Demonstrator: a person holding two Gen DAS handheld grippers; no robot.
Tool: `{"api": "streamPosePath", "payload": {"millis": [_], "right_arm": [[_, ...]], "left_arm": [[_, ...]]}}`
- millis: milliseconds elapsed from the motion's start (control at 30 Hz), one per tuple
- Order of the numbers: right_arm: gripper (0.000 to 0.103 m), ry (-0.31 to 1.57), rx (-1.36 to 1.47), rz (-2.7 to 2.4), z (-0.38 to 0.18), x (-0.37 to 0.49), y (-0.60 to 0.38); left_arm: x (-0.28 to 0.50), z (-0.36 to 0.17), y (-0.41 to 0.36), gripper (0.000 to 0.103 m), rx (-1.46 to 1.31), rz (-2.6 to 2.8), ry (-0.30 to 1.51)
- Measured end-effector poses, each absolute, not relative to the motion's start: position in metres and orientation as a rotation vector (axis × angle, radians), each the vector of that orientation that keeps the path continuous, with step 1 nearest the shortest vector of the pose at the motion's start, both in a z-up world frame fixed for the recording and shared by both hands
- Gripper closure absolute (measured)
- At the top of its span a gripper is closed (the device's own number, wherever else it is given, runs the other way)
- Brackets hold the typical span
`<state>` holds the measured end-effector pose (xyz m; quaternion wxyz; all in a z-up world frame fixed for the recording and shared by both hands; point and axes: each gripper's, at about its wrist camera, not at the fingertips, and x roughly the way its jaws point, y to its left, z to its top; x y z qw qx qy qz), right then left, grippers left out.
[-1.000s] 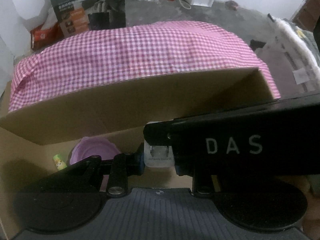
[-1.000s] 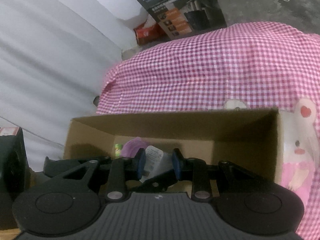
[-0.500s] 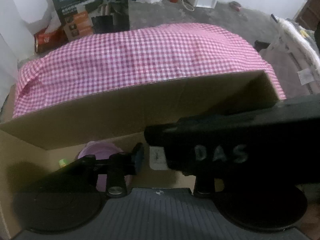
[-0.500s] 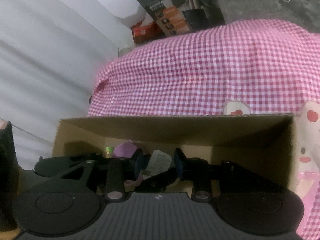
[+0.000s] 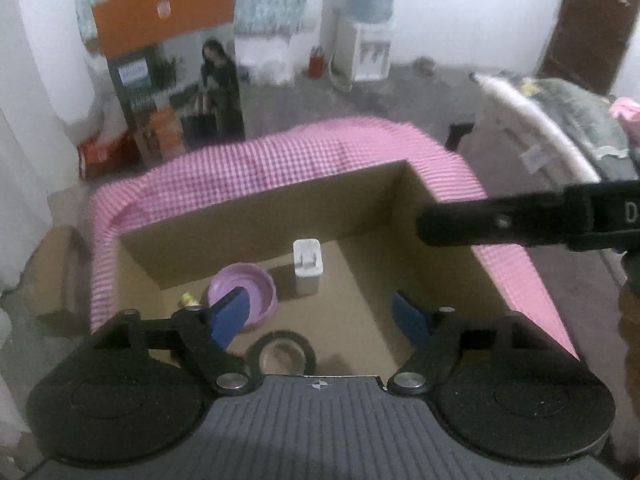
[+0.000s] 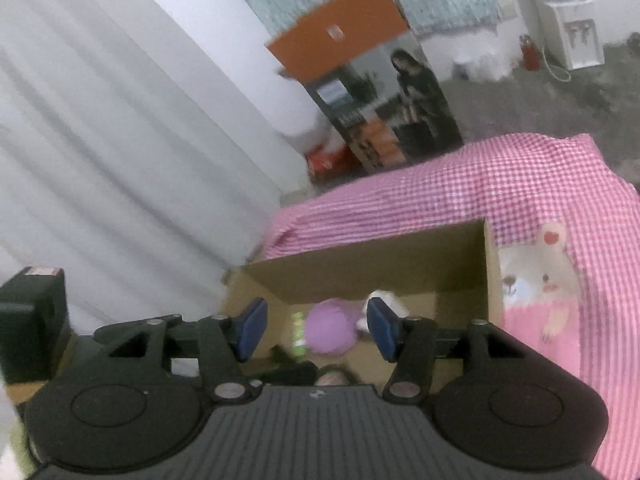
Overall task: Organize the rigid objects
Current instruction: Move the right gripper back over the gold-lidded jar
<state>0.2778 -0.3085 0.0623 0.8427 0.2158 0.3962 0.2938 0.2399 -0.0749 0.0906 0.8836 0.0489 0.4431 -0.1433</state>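
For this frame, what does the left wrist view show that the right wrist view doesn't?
Left wrist only: the white charger standing upright on the box floor, the black tape roll clearly outlined, and the right gripper's arm crossing above the box. Right wrist only: the bear print on the cloth and a black device at left. Both: the cardboard box, the purple bowl, the checkered cloth, and open, empty grippers, left gripper and right gripper.

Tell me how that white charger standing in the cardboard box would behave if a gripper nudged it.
The white charger stands upright on its narrow end, taller than wide, so a high nudge would probably tip it. It looks like rigid smooth plastic, so it likely slides on the cardboard box floor if pushed low, and may bump the purple bowl beside it.
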Motion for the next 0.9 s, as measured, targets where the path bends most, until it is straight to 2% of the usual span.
{"api": "streamPosePath", "payload": {"millis": [233, 433, 667, 900], "right_arm": [[0.042, 0.791, 0.538, 0.696, 0.062, 0.188, -0.324], [0.042, 0.822, 0.646, 0.750, 0.043, 0.143, -0.324], [0.042, 0.947, 0.692, 0.726, -0.007, 0.125, -0.301], [0.043, 0.975, 0.539, 0.573, -0.043, 0.140, -0.283]], "left_arm": [[0.150, 0.098, -0.049, 0.018, 0.075, -0.323, 0.801], [0.093, 0.057, -0.045, 0.018, 0.073, -0.363, 0.778], [0.087, -0.012, -0.058, 0.020, 0.095, -0.407, 0.821], [0.104, -0.045, -0.076, 0.030, 0.200, -0.418, 0.820]]}}
